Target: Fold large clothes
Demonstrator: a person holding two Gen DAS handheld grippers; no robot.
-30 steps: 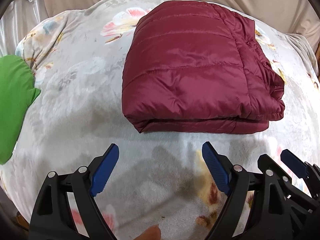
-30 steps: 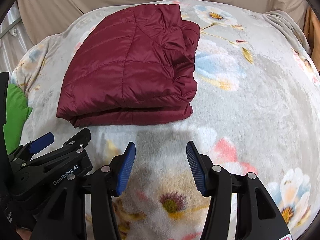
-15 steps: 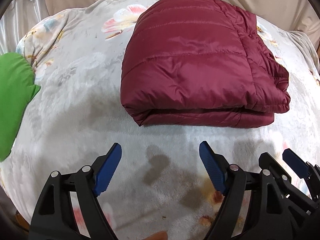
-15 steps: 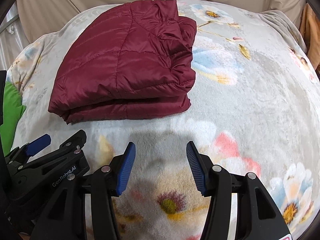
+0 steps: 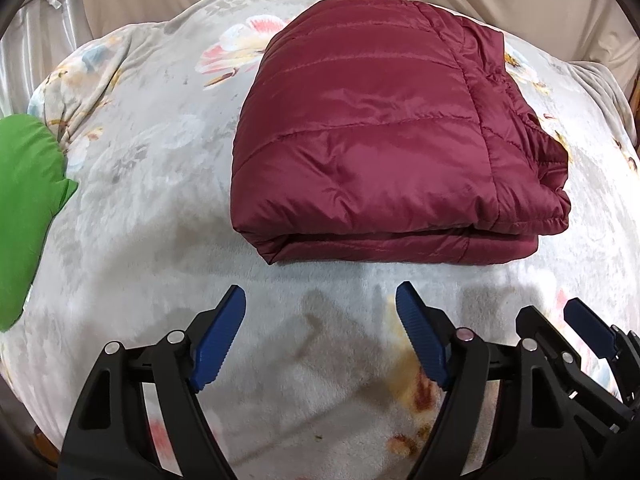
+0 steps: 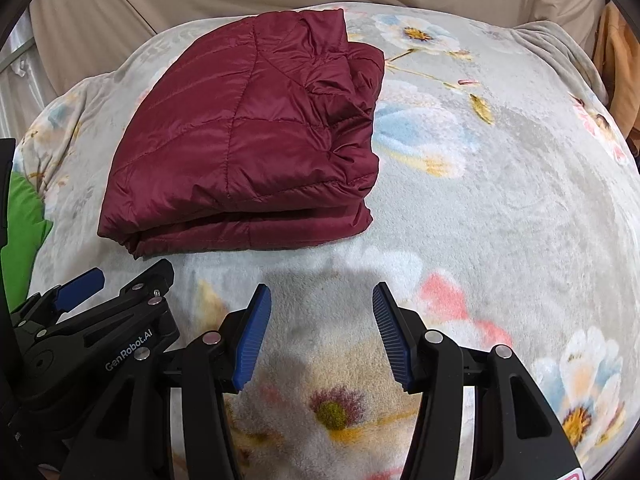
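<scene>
Two grippers hover over the pale grey floral fleece blanket (image 5: 132, 216), which fills both views. On it lies the dark red quilted puffer jacket (image 5: 372, 152), folded into a compact rectangle; against the frames of a second ago it sits a little farther ahead, so both tools appear to be backing off (the fold looks finished). A bright green cloth (image 5: 24, 208) lies at the left edge. Left gripper (image 5: 320, 332) and right gripper (image 6: 322, 334) hang spread and empty, just short of the jacket's near edge.
</scene>
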